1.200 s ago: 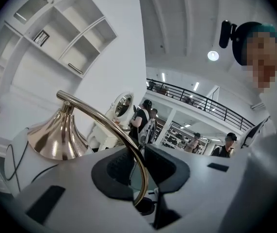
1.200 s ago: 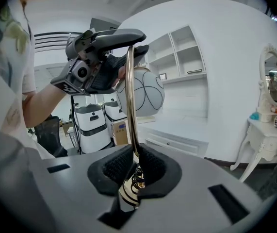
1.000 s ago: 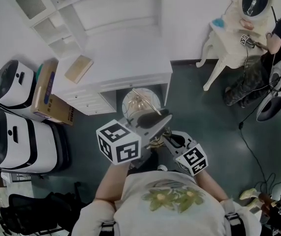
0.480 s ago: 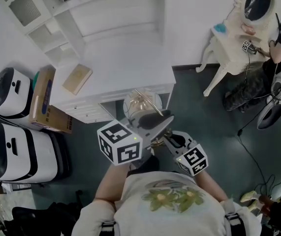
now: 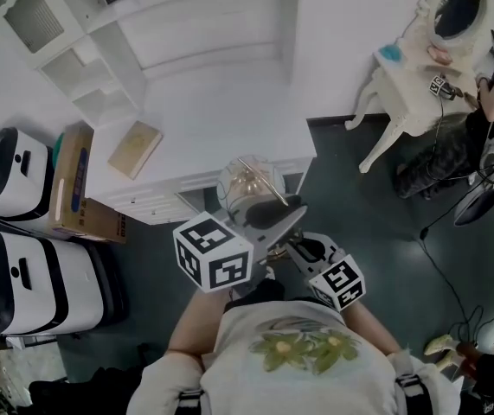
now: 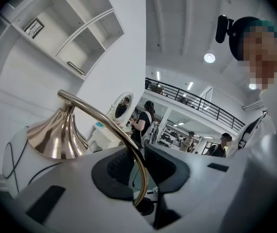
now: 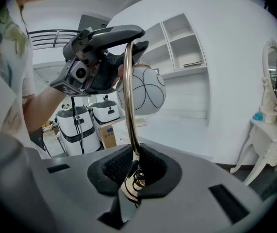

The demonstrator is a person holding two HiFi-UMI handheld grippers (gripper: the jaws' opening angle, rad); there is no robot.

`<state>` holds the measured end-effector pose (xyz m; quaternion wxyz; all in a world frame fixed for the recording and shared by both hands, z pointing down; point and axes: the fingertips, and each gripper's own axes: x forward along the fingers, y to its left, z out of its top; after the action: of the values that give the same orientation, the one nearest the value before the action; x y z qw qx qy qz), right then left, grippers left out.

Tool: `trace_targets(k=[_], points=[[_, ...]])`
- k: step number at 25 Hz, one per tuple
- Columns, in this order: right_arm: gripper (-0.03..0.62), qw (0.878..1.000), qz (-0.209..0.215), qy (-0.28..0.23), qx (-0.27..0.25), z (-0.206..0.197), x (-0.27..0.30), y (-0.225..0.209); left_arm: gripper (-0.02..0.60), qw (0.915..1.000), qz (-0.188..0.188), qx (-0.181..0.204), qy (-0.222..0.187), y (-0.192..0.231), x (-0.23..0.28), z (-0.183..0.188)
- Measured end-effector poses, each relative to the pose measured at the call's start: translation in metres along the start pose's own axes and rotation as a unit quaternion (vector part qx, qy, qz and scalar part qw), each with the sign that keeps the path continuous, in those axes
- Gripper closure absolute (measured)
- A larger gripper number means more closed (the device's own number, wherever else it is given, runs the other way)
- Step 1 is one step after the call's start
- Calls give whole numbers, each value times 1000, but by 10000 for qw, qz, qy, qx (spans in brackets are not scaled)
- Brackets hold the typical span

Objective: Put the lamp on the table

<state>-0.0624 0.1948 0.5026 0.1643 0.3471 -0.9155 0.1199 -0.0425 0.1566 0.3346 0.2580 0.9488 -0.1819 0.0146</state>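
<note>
- Closest in, the person's pale shirt with a green leaf print [image 5: 303, 346] filled the bottom of the head view.
- Just ahead of the chest, the right tongs [image 7: 133, 165] were clenched on the lower end of the thin gold stem of a lamp with a white globe shade [image 7: 129, 101]. They gripped just above a small coil of wire at the stem's foot.
- The left tongs [image 6: 136, 166] were clamped on the curved upper part of the same stem. The arc rose from between the pads and bent over to a shiny brass cone [image 6: 56, 135] seated on the globe.
- The lamp hung in the air, carried by the two tongs alone and not yet set down. In the head view its globe [image 5: 245, 182] lay over the front edge of the white tabletop [image 5: 229, 111].
- On the tabletop, towards its left side, lay a flat tan book or box [image 5: 137, 148], well apart from the lamp.
- Left of the tabletop, a brown cardboard carton [image 5: 72, 184] sat beside two white-and-black machines [image 5: 30, 275] on the dark floor [image 5: 376, 223].
- Behind the tabletop rose white open shelving [image 5: 91, 41] against the wall.
- Far to the right stood a white dressing table with an oval mirror [image 5: 420, 59], with a seated person [image 5: 444, 150] at it.
</note>
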Motion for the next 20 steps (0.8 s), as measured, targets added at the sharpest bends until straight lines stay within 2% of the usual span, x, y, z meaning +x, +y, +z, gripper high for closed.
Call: trace_targets(k=[11,20], points=[[534,9998,-116,49,151,13,39,-7,502,9999,-112,-48,32,39,-9,14],[534,9997,-83,137,162,14,56,-23,502,9993,-243,-276,15,64,-1,21]])
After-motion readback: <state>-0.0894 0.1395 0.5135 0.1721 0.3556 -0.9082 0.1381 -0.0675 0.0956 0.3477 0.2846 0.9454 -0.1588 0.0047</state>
